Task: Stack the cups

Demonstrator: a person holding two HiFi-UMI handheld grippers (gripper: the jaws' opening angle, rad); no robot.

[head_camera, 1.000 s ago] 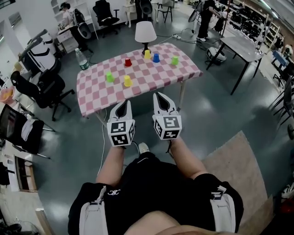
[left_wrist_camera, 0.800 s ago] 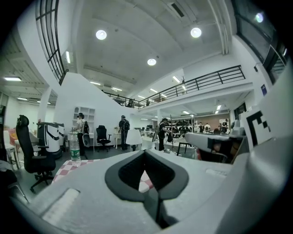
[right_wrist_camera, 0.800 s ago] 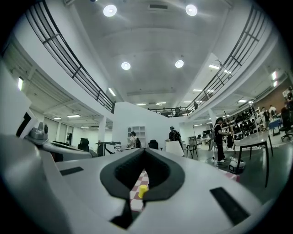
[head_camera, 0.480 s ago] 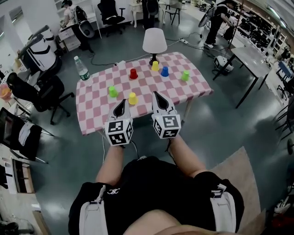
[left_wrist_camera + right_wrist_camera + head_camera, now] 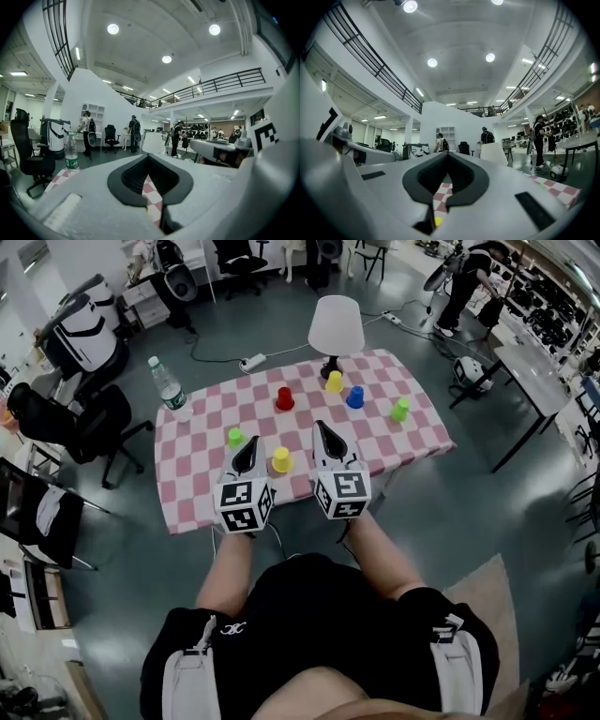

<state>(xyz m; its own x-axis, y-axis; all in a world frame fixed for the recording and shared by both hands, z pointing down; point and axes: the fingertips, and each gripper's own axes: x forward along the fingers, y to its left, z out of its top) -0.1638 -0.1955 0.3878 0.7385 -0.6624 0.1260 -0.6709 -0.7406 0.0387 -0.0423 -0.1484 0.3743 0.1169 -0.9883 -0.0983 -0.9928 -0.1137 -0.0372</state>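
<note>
Cups: six, all separate, none stacked, on checked table [image 5: 199, 479].
- Far row: red cup [image 5: 284, 398], far yellow cup [image 5: 334, 382], blue cup [image 5: 354, 397], right green cup [image 5: 400, 410].
- Near row: left green cup [image 5: 235, 438], near yellow cup [image 5: 281, 459].

Left gripper [image 5: 252, 441], right gripper [image 5: 322, 426]: both clenched, empty, flanking near yellow cup.

Lamp [image 5: 336, 326] at far edge. Bottle [image 5: 167, 385] at left corner.

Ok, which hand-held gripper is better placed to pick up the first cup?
Left, probably: the left hand-held gripper shows between the near green cup and near yellow cup; the right hand-held gripper is farther from both.
</note>
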